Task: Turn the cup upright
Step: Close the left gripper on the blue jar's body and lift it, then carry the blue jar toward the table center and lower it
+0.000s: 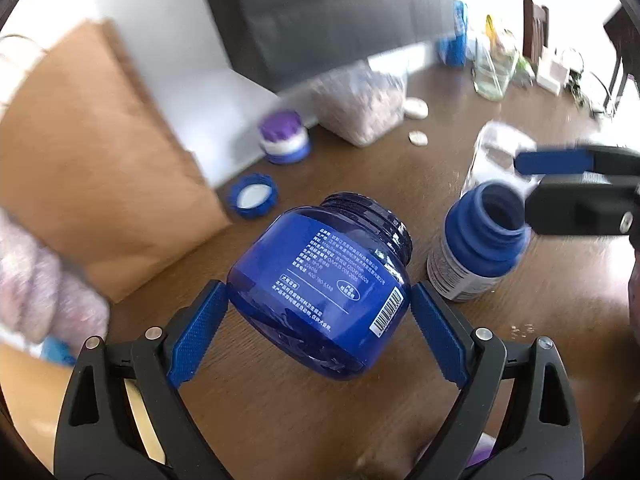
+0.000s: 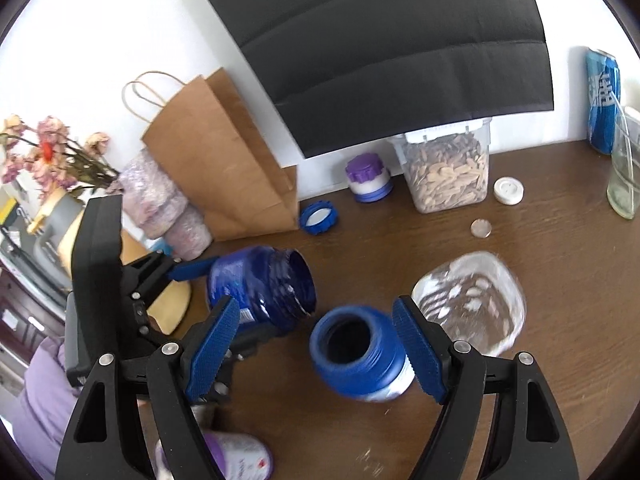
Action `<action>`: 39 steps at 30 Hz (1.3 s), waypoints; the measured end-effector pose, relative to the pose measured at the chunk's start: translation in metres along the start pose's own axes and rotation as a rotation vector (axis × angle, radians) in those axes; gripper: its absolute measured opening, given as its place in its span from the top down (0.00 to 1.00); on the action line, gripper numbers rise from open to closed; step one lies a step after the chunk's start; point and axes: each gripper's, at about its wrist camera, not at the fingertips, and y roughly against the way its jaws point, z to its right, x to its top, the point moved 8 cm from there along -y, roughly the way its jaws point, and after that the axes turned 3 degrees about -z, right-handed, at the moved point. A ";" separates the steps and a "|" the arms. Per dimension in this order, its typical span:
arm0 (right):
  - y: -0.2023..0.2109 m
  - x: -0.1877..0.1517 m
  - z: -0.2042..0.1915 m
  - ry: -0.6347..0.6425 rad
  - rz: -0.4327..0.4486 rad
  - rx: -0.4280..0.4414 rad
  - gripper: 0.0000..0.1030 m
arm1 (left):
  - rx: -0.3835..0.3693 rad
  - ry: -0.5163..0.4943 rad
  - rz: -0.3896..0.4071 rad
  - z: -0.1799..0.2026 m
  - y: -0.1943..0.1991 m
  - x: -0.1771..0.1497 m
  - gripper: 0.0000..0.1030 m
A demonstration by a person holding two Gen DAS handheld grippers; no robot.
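Note:
A translucent blue jar [image 1: 320,280] with white print hangs tilted between my left gripper's pads, its open threaded mouth pointing away and up. My left gripper [image 1: 316,288] is shut on its body; the right wrist view shows the same jar [image 2: 260,284] held above the wooden table [image 2: 520,420]. A small blue bottle [image 2: 360,352] with a white label stands upright, mouth open, between the fingers of my open right gripper [image 2: 318,302]. The right finger lies close against it and the left finger stands well clear. The bottle [image 1: 480,240] is blurred, just right of the jar.
A clear tub [image 2: 472,304] with seeds sits right of the bottle. At the back stand a brown paper bag [image 2: 224,168], a seed container [image 2: 448,172], a purple-lidded jar [image 2: 368,178], a loose blue lid [image 2: 318,218], a white cap [image 2: 508,190] and a glass vase [image 2: 624,172].

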 end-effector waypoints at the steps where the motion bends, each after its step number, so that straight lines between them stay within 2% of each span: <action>1: 0.005 -0.004 -0.005 0.001 -0.007 0.023 0.20 | -0.011 0.004 0.016 0.001 0.016 0.000 0.12; 4: 0.025 -0.016 -0.017 0.003 0.001 0.060 0.20 | -0.023 0.015 0.059 0.013 0.048 0.002 0.12; 6: 0.042 -0.022 -0.018 -0.011 0.026 0.067 0.20 | 0.002 0.038 0.105 0.024 0.066 0.004 0.12; 14: 0.112 -0.067 -0.017 -0.084 0.021 0.152 0.20 | 0.013 0.017 0.115 0.102 0.125 -0.006 0.12; 18: 0.146 -0.099 -0.008 -0.121 0.025 0.193 0.20 | -0.003 0.021 0.095 0.145 0.145 -0.030 0.12; 21: 0.164 -0.132 -0.004 -0.147 -0.006 0.221 0.20 | -0.033 0.058 0.067 0.178 0.148 -0.060 0.12; 26: 0.172 -0.197 0.002 -0.151 -0.102 0.216 0.20 | -0.114 0.141 0.081 0.227 0.154 -0.111 0.12; 32: 0.164 -0.250 0.015 -0.183 -0.166 0.201 0.20 | -0.038 0.242 0.023 0.249 0.137 -0.162 0.13; 34: 0.159 -0.266 0.017 -0.197 -0.198 0.211 0.20 | -0.033 0.276 -0.003 0.251 0.130 -0.178 0.16; 39: 0.151 -0.287 0.015 -0.221 -0.240 0.240 0.20 | 0.014 0.308 0.031 0.250 0.135 -0.197 0.15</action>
